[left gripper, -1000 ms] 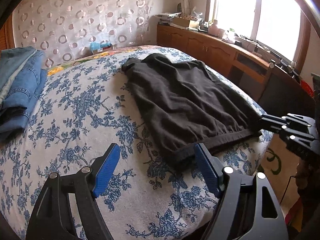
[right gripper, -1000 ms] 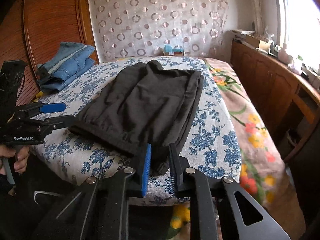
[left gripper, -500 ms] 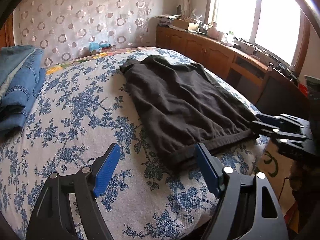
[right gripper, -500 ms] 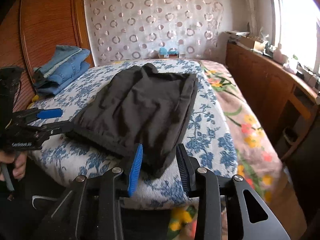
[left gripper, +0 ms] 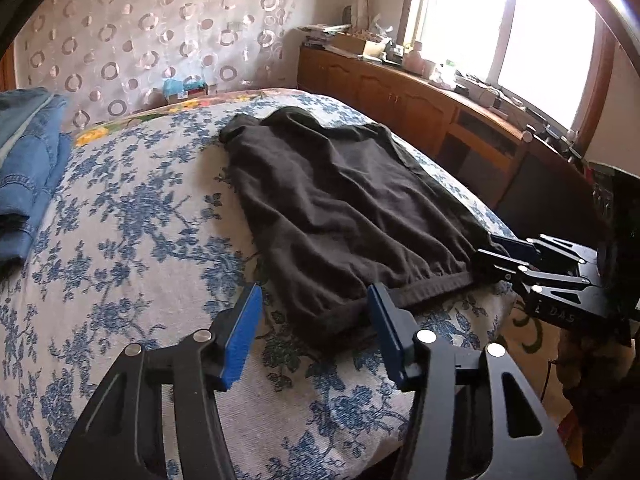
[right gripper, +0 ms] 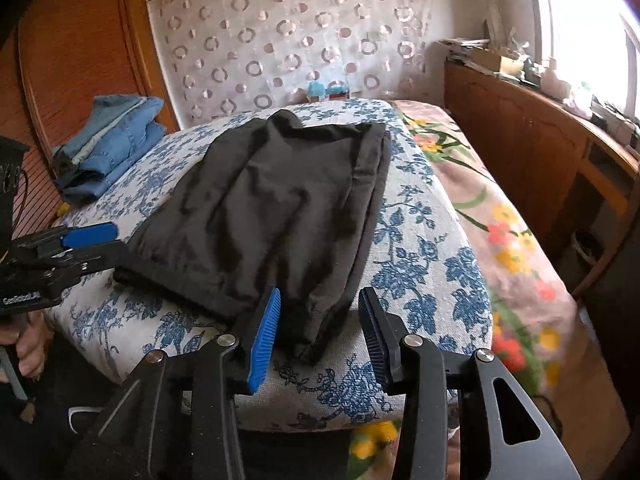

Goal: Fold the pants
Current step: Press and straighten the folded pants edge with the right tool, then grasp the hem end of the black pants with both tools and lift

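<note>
The pants (left gripper: pixel 344 216), dark and folded to a broad slab, are laid flat on the bed (left gripper: pixel 132 240), with the waistband along the near edge and the far end bunched into a small hump. The same pants (right gripper: pixel 272 208) are seen from the other corner in the right wrist view, resting on the blue-flowered bedspread (right gripper: pixel 416 264).

The left gripper (left gripper: pixel 314 332) is held with its jaws wide apart, the near left corner of the waistband lying between them but not pinched. The right gripper (right gripper: pixel 318 336) is likewise held with jaws wide, straddling the near right corner of the waistband without closing on it. Each gripper is also seen from the other camera, at the opposite corner of the pants.

A stack of jeans (right gripper: pixel 108 140) is placed at the far left of the bed, well apart from the pants. A wooden cabinet (left gripper: pixel 420 112) is set along the window wall.
</note>
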Demonstrator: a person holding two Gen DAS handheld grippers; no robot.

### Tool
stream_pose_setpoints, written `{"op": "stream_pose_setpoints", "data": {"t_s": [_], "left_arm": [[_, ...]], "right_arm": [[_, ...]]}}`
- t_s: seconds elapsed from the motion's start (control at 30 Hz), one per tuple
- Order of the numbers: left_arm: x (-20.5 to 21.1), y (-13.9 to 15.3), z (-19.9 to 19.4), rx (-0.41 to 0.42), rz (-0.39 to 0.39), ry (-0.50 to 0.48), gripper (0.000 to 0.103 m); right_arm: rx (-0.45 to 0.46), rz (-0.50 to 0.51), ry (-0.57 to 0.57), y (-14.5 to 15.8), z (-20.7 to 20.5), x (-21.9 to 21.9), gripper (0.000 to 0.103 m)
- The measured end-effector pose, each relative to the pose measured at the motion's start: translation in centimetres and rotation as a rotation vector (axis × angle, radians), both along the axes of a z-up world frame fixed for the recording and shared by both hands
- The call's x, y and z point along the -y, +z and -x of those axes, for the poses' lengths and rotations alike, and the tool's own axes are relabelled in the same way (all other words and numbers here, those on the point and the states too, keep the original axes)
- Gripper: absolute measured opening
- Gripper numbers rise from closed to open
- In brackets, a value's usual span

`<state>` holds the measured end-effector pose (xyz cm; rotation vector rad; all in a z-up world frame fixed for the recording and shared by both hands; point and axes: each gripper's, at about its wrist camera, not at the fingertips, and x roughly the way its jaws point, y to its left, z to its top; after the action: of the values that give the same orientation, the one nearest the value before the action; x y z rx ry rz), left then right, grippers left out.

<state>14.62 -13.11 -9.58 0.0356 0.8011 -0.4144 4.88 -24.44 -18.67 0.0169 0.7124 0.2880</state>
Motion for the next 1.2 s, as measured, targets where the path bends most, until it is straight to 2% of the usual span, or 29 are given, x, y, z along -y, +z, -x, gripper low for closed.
{"op": "stream_pose_setpoints", "data": {"t_s": [0.1,0.2,0.43,0.57,0.6,0.63,0.73,0.87,0.97,1.03,1.2], "left_arm": [[0.4,-0.4,-0.1,-0.007,-0.011,0.003,0.056],[0.4,-1.0,-0.3,-0.031,-0.021,0.013,0.056],[0.1,-1.3,-0.1,-0.041,0.008,0.019,0.056],[0.2,-1.3,0.3,-0.043,0.029,0.002,0.055],[0.2,-1.3,0.3,-0.043,0.033,0.0,0.054],[0.3,-1.3,0.3,-0.046,0.041,-0.005,0.041],[0.2,-1.3,0.2,-0.062,0.072,-0.012,0.032],[0.2,-0.9,0.5,-0.039,0.069,-0.017,0.013],[-0.1,0.2,0.8,-0.019,0.088,-0.021,0.01],[-0.4,1.6,1.3,0.017,0.098,-0.025,0.009],[-1.7,5.9,2.9,0.106,0.14,-0.02,0.009]], "right_arm": [[0.006,0.004,0.005,-0.1,-0.1,0.0,0.043],[0.011,0.0,0.008,-0.2,0.0,0.0,0.038],[0.007,-0.02,0.032,-0.4,0.0,-0.2,0.024],[0.008,-0.022,0.037,-0.4,-0.1,-0.4,0.022],[0.008,-0.022,0.038,-0.4,-0.2,-0.4,0.022],[0.009,-0.024,0.038,-0.5,-0.2,-0.4,0.021],[0.006,-0.033,0.043,-0.5,-0.3,-0.5,0.018],[0.002,-0.059,0.065,-0.6,-0.5,-0.5,0.011],[-0.006,-0.106,0.082,-0.4,-0.7,-0.1,0.007],[0.02,-0.129,0.091,0.3,-0.5,0.1,0.007],[0.097,-0.145,0.133,3.7,0.5,-0.3,0.007]]}}
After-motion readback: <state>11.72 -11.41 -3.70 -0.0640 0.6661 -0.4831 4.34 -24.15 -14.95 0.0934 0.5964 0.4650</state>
